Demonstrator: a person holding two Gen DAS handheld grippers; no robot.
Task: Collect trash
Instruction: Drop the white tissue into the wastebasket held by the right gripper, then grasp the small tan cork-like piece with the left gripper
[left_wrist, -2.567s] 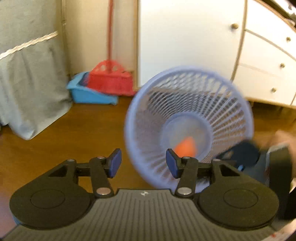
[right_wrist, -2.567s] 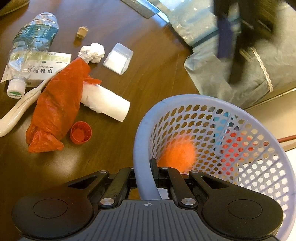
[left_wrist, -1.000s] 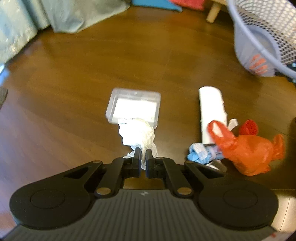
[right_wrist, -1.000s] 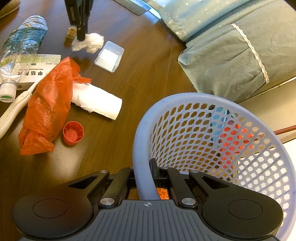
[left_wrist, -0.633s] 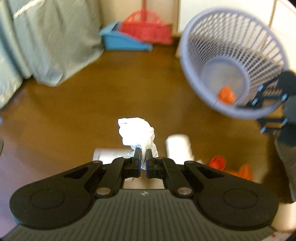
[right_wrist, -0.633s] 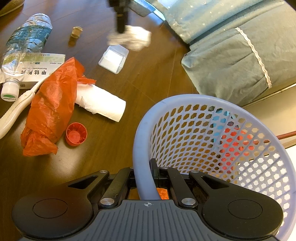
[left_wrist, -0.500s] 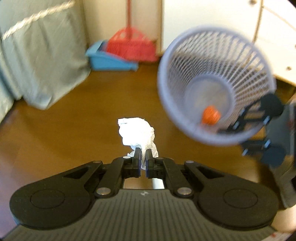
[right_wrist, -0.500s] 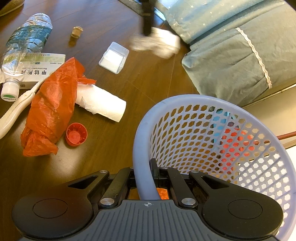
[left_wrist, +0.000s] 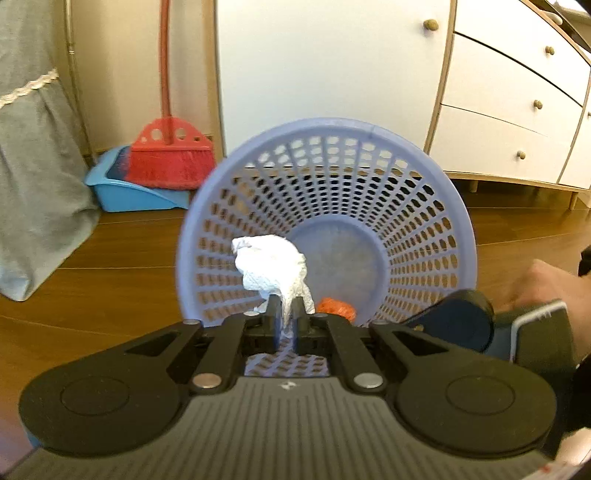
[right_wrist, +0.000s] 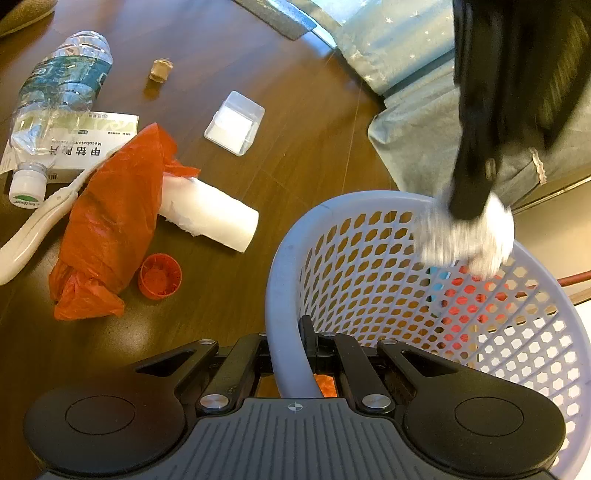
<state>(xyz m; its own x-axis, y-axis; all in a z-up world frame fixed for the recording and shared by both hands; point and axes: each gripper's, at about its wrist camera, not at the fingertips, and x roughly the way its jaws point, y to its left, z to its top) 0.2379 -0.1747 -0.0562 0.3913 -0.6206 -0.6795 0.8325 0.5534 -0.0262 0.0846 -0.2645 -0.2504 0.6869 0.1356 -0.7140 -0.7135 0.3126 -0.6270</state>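
Note:
My left gripper (left_wrist: 286, 317) has a crumpled white tissue (left_wrist: 271, 266) by its tail. Its jaws are opening, and the tail still fills the narrow gap between the pads. The tissue hangs right in front of the mouth of the tilted lilac mesh basket (left_wrist: 332, 127). In the right wrist view, the left gripper (right_wrist: 472, 199) and the blurred tissue (right_wrist: 465, 236) are over the basket's far rim. My right gripper (right_wrist: 291, 343) is shut on the basket's near rim (right_wrist: 284, 258). An orange scrap (left_wrist: 334, 308) lies inside the basket.
On the wooden floor lie a water bottle (right_wrist: 55, 96), a medicine box (right_wrist: 92, 140), a red plastic bag (right_wrist: 110, 225), a white roll (right_wrist: 210, 218), a red cap (right_wrist: 159, 275) and a clear plastic box (right_wrist: 234, 123). Behind the basket are a broom (left_wrist: 170, 155), a dustpan (left_wrist: 125, 192) and a white cabinet (left_wrist: 498, 92).
The left gripper lifted the tissue off the floor and carried it up to the basket's mouth, and its jaws have parted slightly. The right gripper and the basket kept still.

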